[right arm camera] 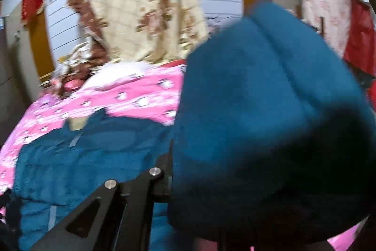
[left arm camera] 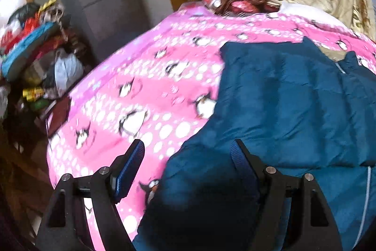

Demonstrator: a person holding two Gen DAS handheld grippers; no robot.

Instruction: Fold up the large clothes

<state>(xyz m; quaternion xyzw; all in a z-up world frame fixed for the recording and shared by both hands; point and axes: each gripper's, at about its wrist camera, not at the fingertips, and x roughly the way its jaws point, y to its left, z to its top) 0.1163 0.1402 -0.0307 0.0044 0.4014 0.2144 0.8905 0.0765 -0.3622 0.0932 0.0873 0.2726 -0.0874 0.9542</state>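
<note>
The left wrist view shows the teal jacket (left arm camera: 282,98) lying flat across the right half of the frame on a pink penguin-print bedspread (left arm camera: 141,86), a pale zipper line running down its lower right edge. The left gripper (left arm camera: 188,152) stands with its jaws apart at the bottom of the frame, one blue pad over the bedspread, the other over the jacket's edge; nothing is pinched between them. A heap of coloured clutter (left arm camera: 35,51) fills the left side, seen only here.

In the right wrist view, a raised fold of the same jacket fills the right half of the frame, blurred and close to the lens. The right gripper (right arm camera: 172,157) is closed on this fold; only one finger shows, the other hidden behind the cloth. A cream floral quilt (right arm camera: 145,4) stands at upper centre.
</note>
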